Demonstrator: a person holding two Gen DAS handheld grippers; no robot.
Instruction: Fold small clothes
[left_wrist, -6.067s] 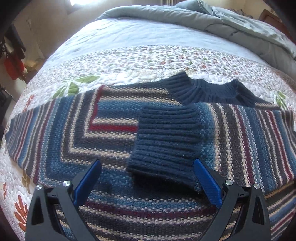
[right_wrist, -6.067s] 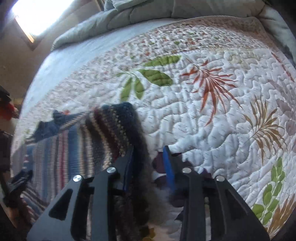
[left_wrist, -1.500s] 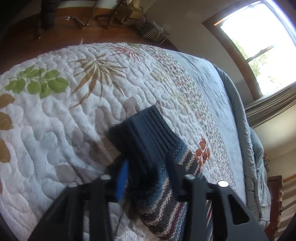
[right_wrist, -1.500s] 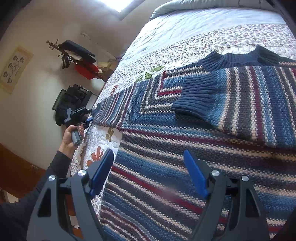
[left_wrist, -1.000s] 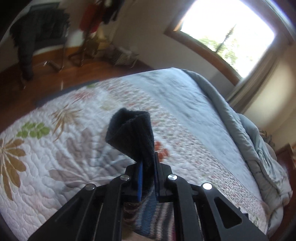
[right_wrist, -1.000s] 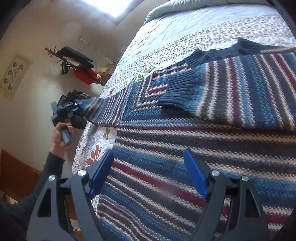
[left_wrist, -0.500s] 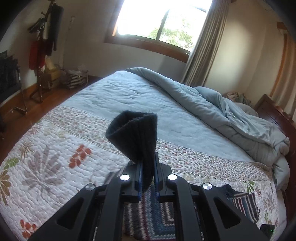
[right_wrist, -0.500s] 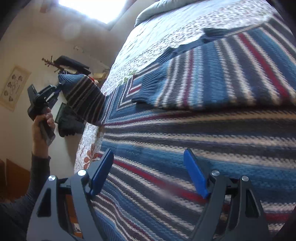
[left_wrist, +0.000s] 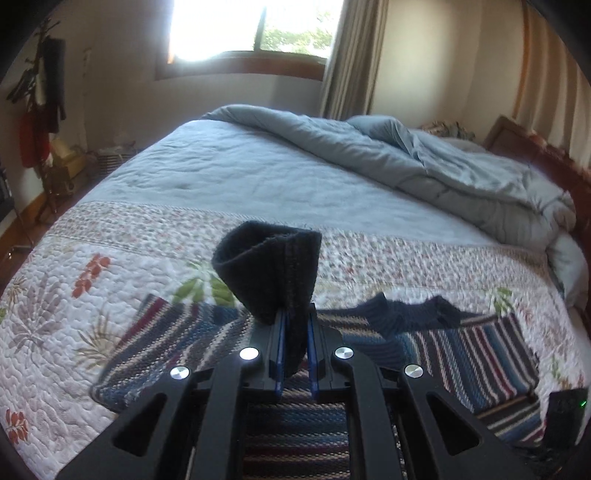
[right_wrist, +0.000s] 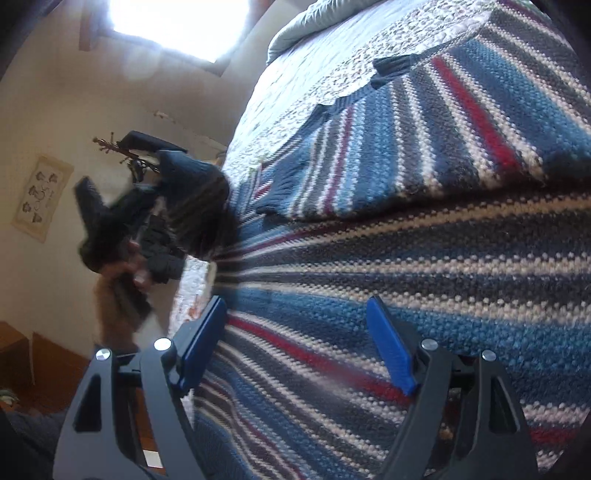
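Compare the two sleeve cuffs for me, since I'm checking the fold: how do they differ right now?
1. The left cuff is lifted off the bed; the right cuff lies flat on the sweater.
2. The left cuff is pinched in the left gripper; the right cuff is free, with the right gripper open.
Both are dark navy ribbed knit.
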